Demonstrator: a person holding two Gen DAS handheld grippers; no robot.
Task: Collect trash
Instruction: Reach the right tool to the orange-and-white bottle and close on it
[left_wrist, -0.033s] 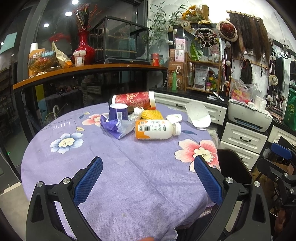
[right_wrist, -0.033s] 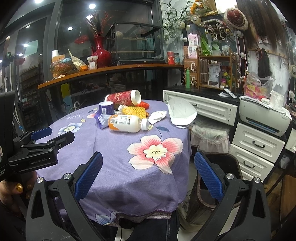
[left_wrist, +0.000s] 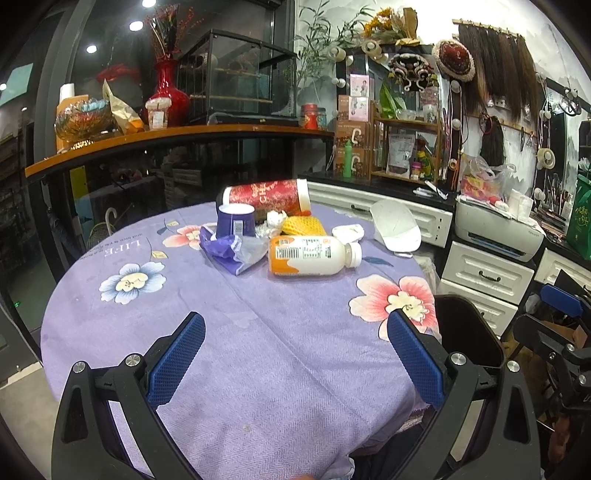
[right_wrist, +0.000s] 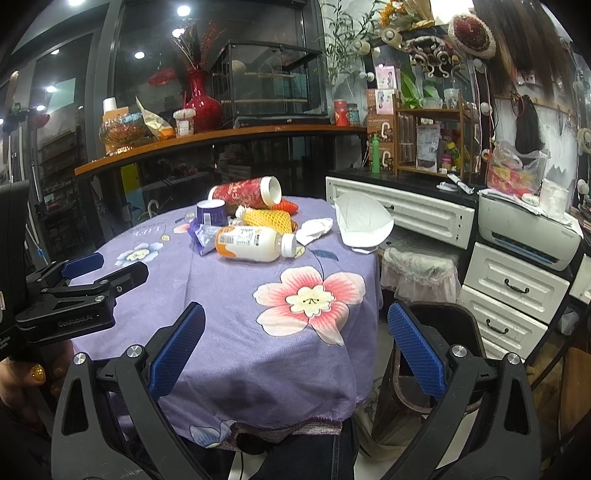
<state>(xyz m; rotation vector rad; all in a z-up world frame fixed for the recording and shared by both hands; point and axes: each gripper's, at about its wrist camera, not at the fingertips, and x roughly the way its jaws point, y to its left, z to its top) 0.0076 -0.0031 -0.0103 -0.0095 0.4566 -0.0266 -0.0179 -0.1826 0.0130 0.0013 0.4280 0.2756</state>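
Both grippers unmoved (jaws wide).

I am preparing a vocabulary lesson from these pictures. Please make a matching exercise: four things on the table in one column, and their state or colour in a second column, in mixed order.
Things:
1. milk bottle
2. red can
3. blue paper cup
4. foam fruit net

Descriptions:
A. yellow, mesh pattern
B. standing upright
C. lying on its side, white cap on, orange label
D. lying on its side at the back of the pile, gold lettering

Pairs: 1-C, 2-D, 3-B, 4-A
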